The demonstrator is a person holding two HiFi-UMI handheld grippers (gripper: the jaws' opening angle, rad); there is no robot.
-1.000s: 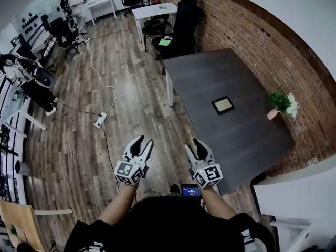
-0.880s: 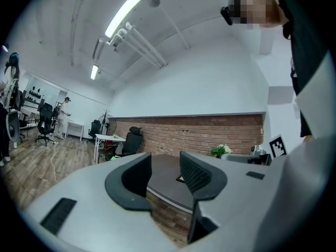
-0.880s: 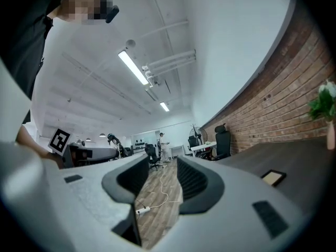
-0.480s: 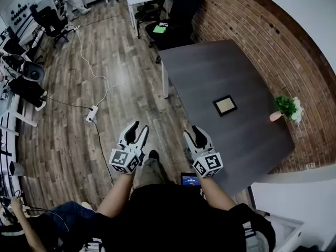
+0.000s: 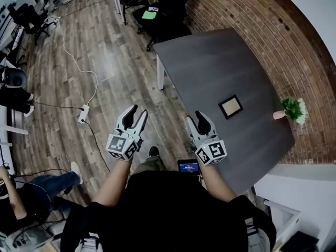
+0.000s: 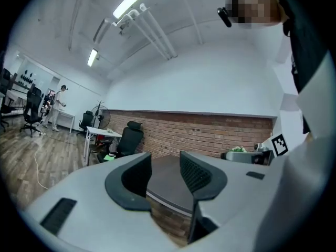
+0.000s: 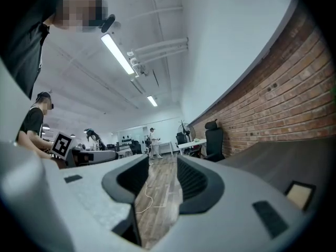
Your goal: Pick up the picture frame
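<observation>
1. Frame (image 5: 231,106) lying flat toward the right side of the dark bench (image 5: 210,62), near a small plant (image 5: 291,109) and well apart from both grippers.
2. Left gripper (image 5: 138,112) out over the wood floor, left of the bench, jaws apart with nothing between them.
3. Right gripper (image 5: 195,118) at the near bench edge, jaws likewise apart and empty, frame visible off to its right.
4. Probably the approach, with no grasp begun.
5. Main hazard: a flat, low frame met by level jaws, likely to be skated over or shoved across the bench instead of gripped; best tipped down onto one edge.
6. Second hazard: a reach carried too far right, knocking over the plant.
7. Third: a right gripper held low at the near edge, liable to strike the bench rim if pushed forward without lift.
</observation>
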